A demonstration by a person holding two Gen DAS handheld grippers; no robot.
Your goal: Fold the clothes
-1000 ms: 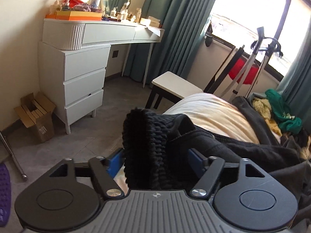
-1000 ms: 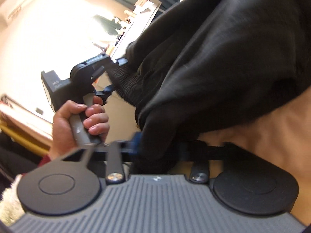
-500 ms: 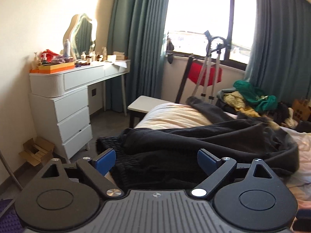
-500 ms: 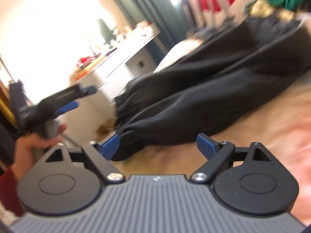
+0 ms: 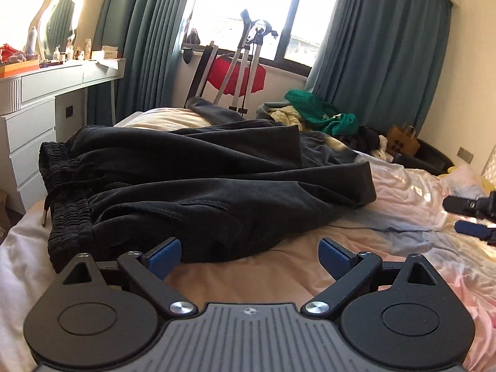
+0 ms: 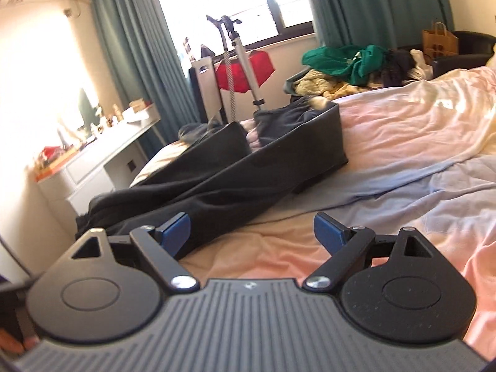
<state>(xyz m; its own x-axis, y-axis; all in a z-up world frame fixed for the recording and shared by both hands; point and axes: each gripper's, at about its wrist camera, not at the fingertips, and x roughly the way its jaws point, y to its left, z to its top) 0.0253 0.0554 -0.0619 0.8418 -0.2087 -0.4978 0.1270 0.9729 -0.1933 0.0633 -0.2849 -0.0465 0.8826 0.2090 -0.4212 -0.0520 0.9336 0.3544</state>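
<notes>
Since a second ago both tools have let go of the black trousers (image 5: 217,183): then each was clamped on the dark cloth and held it up, and now the garment lies spread on the bed (image 5: 248,276) with both tools drawn back from it.

The left tool (image 5: 249,252) sits low over the peach sheet with its blue pads spread wide and nothing between them. Its left pad (image 5: 164,252) is just beside the near edge of the trousers; whether it touches the cloth cannot be told. The elastic waistband (image 5: 66,214) is bunched at the left end of the garment, near the bed's edge, with a drawstring hanging beside it. The two legs run away to the right, one lying over the other, their hems ending on the pale rumpled bedding.

The right tool (image 6: 251,232) is likewise released, pads apart and empty, above the sheet just beside the trousers' near edge. In the left wrist view its dark tip shows at the far right, well apart from the garment.

Beyond the trousers a heap of other clothes (image 5: 322,117), green and yellow among them, lies at the far side of the bed. A white desk (image 5: 46,93) with drawers stands at the left, teal curtains (image 5: 381,52) frame the window, and a brown paper bag (image 6: 440,42) sits near the far corner.
</notes>
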